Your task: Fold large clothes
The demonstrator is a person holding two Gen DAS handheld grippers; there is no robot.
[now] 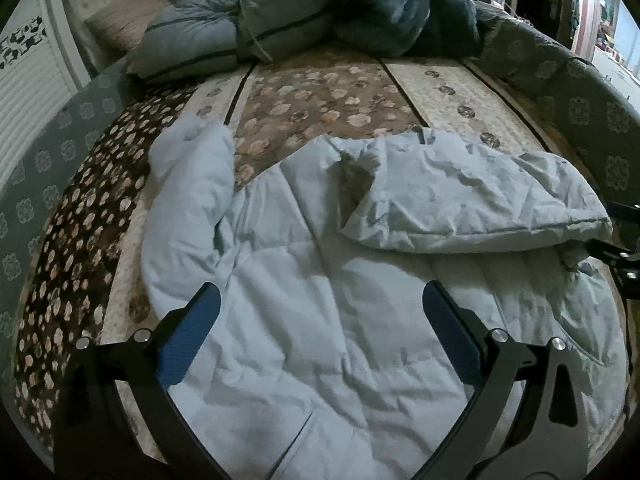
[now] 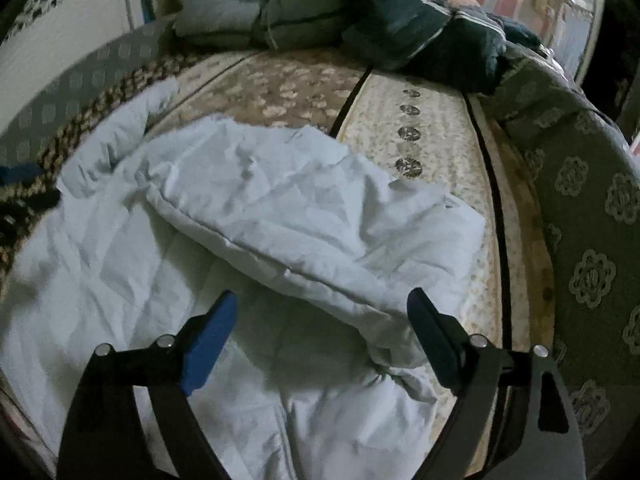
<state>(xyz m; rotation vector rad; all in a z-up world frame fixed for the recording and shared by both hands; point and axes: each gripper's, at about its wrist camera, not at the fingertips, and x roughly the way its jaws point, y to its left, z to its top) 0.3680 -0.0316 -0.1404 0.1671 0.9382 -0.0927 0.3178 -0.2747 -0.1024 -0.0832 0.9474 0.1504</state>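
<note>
Left wrist view: left gripper [image 1: 320,300], two black fingers with blue pads [image 1: 188,340], spread wide, nothing between them, hovering over the near part of the garment. Item beneath: pale blue quilted jacket [image 1: 320,300], laid flat and crumpled on the bed. One sleeve [image 1: 192,184] runs toward the far left. The other side of the jacket is folded inward as a broad flap [image 1: 472,196] across the right half of the body, its seamed edge facing near. Part of the right gripper shows at the right edge [image 1: 624,240], just beside the flap's corner; contact cannot be told.

Right wrist view: right gripper [image 2: 320,308], same build, blue pads [image 2: 208,340], fingers wide apart and gripping nothing. Between and beyond them lies the jacket [image 2: 120,260], with the folded flap [image 2: 300,208] crossing diagonally from far left to near right. A bunched fold [image 2: 392,380] lies near the right finger.

Support: bedspread [image 1: 320,100] in striped panels, brown with pale flowers and cream with dark round motifs, black lines between.

Far end of bed: grey-blue striped duvet [image 1: 224,28], heaped, with a darker teal cushion or bundle [image 1: 380,4] just beside it on the right.

Right side: grey padded edge with flower medallions [image 2: 592,272] runs along the bed.
</note>
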